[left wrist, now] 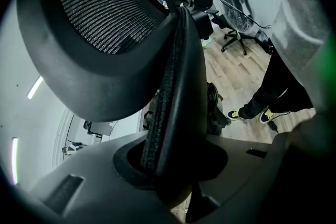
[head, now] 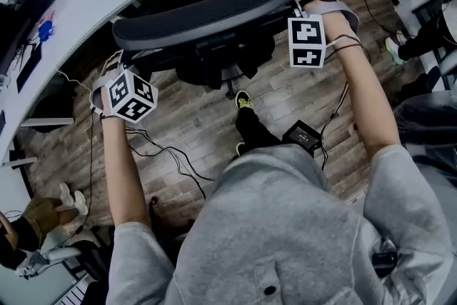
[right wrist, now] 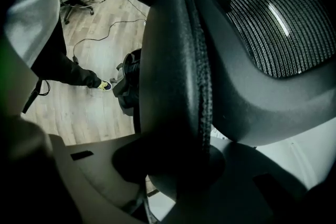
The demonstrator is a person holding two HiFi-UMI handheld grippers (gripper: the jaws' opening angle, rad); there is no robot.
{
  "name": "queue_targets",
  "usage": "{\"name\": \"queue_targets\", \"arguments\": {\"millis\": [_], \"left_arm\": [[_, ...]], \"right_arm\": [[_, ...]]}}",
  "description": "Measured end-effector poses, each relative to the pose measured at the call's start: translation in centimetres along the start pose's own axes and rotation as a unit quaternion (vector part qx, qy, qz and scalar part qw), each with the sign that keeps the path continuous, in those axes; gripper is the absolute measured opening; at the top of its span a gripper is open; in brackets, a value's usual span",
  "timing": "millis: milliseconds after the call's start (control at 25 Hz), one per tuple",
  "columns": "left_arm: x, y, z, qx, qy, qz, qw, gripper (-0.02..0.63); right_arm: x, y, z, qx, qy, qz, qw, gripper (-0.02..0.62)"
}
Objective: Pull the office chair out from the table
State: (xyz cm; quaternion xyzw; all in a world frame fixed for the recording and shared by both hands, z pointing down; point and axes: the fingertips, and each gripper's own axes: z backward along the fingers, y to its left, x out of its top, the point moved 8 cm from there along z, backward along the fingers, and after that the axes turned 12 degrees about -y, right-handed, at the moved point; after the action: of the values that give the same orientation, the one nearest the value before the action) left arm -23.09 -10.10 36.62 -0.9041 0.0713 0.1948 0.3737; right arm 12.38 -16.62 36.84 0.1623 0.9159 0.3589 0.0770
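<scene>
Now, head view: the office chair (head: 207,21) stands with its backrest just off the curved edge of the white table (head: 86,7). Its base shows below the backrest on the wooden floor (head: 186,125). The left gripper (head: 118,61) is at the backrest's left end and the right gripper (head: 298,5) at its right end. The marker cubes hide the jaws from here.

Left gripper view: the jaws are partly closed and clamped on the backrest's padded rim, which fills the gap between them. The mesh panel (left wrist: 105,2) is above. I make out no table edge, so I get no read on clearance.

Right gripper view: same picture mirrored, with the jaws part-way in and pressing on the rim at the opposite end. A cable (right wrist: 100,34) trails across the floor behind.

Judgement: both grips are made, so the hold step is done. The chair is near the table, so most of the pull looks left to do. Only the head view gives chair-to-table spacing. Only the gripper views confirm the clamps.
</scene>
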Motion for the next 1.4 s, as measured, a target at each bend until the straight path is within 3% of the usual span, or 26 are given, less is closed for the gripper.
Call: {"name": "queue_targets", "arguments": {"millis": [640, 1280, 1400], "left_arm": [[0.7, -1.3, 0.8, 0.001, 0.004, 0.000, 1.0000, 0.130], [4.3, -7.7, 5.3, 0.007, -0.007, -0.004, 0.9999, 0.133], [4.9, -8.6, 5.9, 0.012, -0.012, 0.008, 0.9998, 0.141]], "right_arm": [[0.0, 1.0, 0.9, 0.007, -0.002, 0.001, 1.000, 0.109], [-0.7, 7.4, 7.2, -0.013, 0.000, 0.000, 1.000, 0.113], [-0.8, 8.1, 7.9, -0.038, -0.015, -0.009, 0.999, 0.130]]}}
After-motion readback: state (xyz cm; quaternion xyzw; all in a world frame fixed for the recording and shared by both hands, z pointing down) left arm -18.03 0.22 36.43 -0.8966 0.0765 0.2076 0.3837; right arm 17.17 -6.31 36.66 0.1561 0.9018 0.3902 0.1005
